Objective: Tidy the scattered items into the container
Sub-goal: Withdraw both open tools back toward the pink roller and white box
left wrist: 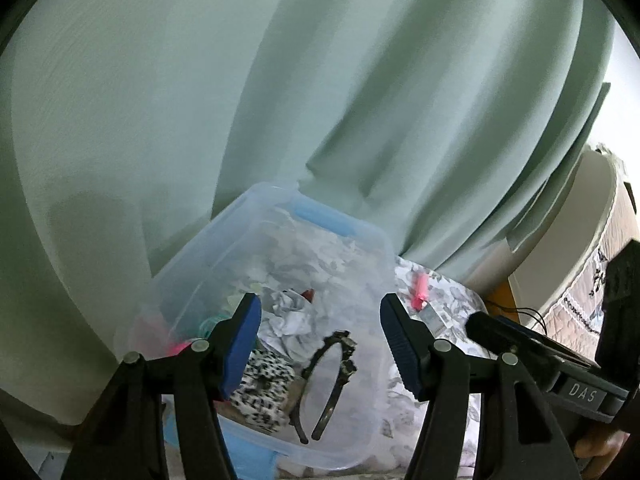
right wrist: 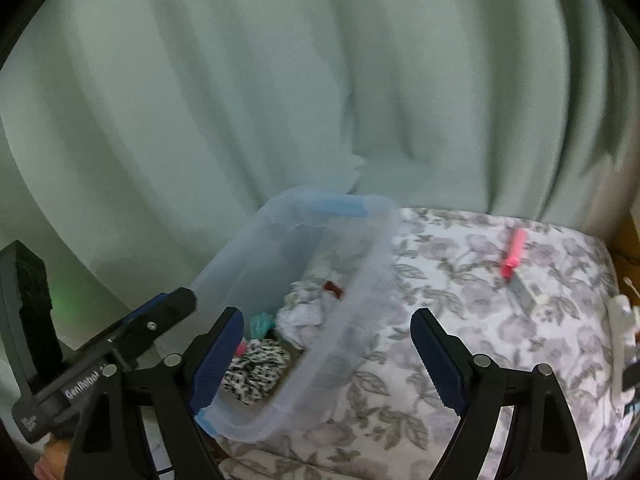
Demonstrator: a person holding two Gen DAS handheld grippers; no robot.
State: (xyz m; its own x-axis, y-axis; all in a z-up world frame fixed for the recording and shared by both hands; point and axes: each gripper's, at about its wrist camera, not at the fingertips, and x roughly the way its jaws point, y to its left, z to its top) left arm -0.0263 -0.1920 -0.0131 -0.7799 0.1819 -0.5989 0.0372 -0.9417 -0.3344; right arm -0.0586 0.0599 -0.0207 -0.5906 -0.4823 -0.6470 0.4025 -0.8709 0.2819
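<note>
Both grippers, left (left wrist: 320, 344) and right (right wrist: 328, 356), gape empty; only left wrist shows the headband (left wrist: 332, 380) in the container (left wrist: 384, 248).

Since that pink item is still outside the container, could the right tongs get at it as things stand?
Probably yes: the right tongs stand open and empty, and the pink item lies alone on the floral cover ahead and to the right, with nothing between.

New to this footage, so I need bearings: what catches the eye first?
A clear plastic bin with blue latches sits on the floral bedspread before a pale green curtain, holding a black headband and leopard-print scrunchie. One pink tube-shaped item lies outside, to the bin's right.
</note>
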